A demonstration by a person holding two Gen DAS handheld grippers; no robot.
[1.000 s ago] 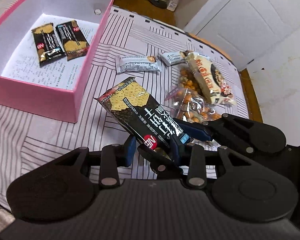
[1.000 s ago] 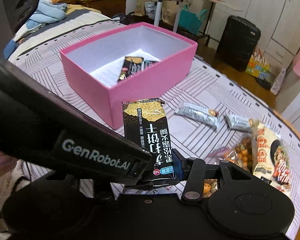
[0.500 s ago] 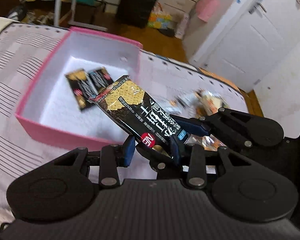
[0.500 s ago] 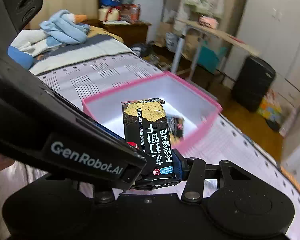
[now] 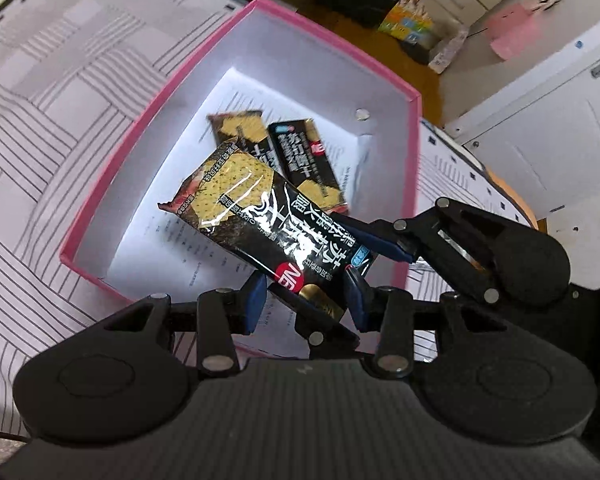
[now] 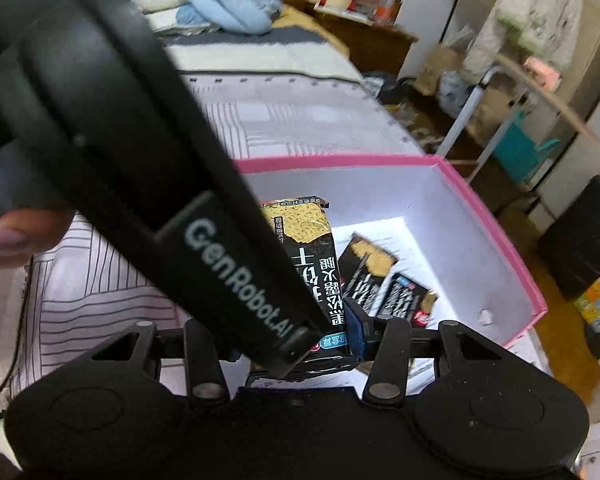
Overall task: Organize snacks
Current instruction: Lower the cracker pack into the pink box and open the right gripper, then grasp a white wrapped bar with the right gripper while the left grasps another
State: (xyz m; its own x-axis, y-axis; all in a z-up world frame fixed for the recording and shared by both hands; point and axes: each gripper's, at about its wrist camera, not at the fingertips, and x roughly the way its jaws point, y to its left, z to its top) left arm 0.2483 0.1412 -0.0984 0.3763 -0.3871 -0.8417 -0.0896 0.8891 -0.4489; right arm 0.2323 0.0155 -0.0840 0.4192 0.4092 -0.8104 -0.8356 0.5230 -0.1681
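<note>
Cracker packet point(image 5: 256, 216) held over pink box point(image 5: 172, 92), two like packets point(image 5: 304, 160) at 1 o'clock inside. Left gripper point(image 5: 304, 300) jaws opening to release; right gripper point(image 6: 300, 340) clamps packet's end, steadying it.

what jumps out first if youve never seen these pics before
The black and gold cracker packet stands out, held up over the open pink box, with both grippers at its lower end: the left gripper with its jaws opening, and the right gripper shut on it. Two matching cracker packets already lie side by side on the box's white floor. In the right wrist view, the left gripper's black body cuts diagonally across the frame.
</note>
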